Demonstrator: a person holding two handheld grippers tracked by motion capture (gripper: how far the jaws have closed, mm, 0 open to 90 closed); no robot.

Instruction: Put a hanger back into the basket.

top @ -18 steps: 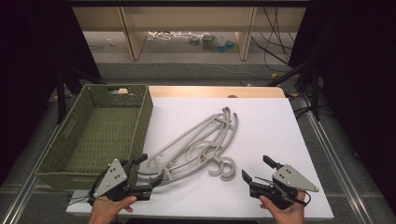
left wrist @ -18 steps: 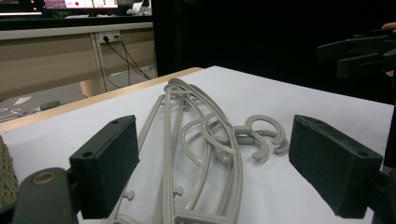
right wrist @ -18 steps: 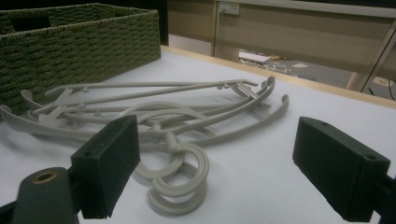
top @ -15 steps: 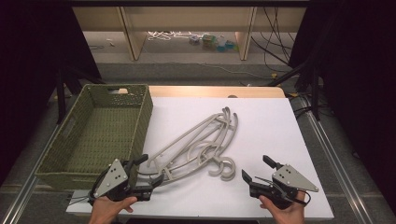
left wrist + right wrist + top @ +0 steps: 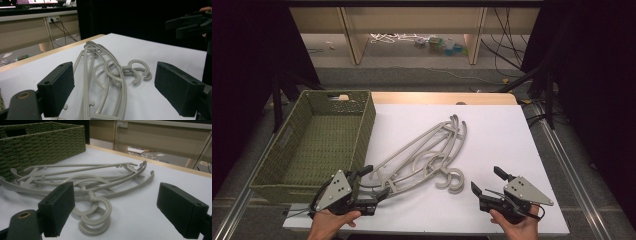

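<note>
Grey hangers [image 5: 427, 155] lay heaped on the white bench [image 5: 512, 135].
Our left hand-held gripper [image 5: 373, 181] had crept closer, open around one end; our right hand-held gripper [image 5: 486, 180] waited open.

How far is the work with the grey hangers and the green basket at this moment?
Nothing looks done yet: the basket holds nothing, and the hangers lie tangled in a pile on the white table. In hand: the left gripper is open at the pile's near end, its fingers on either side of the hanger ends. The right gripper is open beside the hooks. Grasping and moving remain.
</note>
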